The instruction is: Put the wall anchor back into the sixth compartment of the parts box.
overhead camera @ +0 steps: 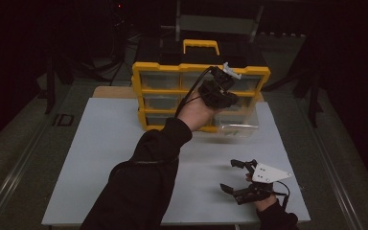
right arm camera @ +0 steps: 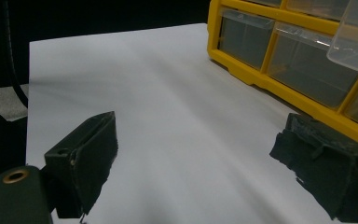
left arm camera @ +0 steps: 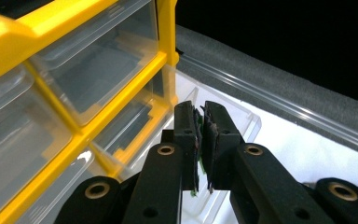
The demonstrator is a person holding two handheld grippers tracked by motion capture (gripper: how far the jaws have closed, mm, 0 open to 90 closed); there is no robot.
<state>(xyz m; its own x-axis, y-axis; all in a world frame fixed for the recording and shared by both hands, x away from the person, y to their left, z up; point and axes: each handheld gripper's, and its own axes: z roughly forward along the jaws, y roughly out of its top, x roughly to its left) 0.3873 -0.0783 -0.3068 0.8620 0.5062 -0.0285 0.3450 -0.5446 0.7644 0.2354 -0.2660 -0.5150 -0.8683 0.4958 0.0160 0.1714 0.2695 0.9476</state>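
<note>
A yellow-framed organizer (overhead camera: 142,91) with clear drawers stands at the back of the white table. Its bottom right clear drawer (overhead camera: 242,128) is pulled out toward me. My left gripper (overhead camera: 223,93) is held up in front of the organizer's right side, above that drawer. In the left gripper view its jaws (left arm camera: 201,116) stand shut, pad against pad, over the drawer (left arm camera: 249,119); a thin green trace shows at the pads' edge and I cannot tell what it is. My right gripper (overhead camera: 228,175) rests low near the table's front right, open and empty (right arm camera: 200,133).
The organizer has a yellow carry handle (overhead camera: 200,44) on top. White table surface (overhead camera: 105,158) stretches left and in front of the organizer. A grey floor strip and dark room surround the table. In the right gripper view the organizer (right arm camera: 261,77) sits at the upper right.
</note>
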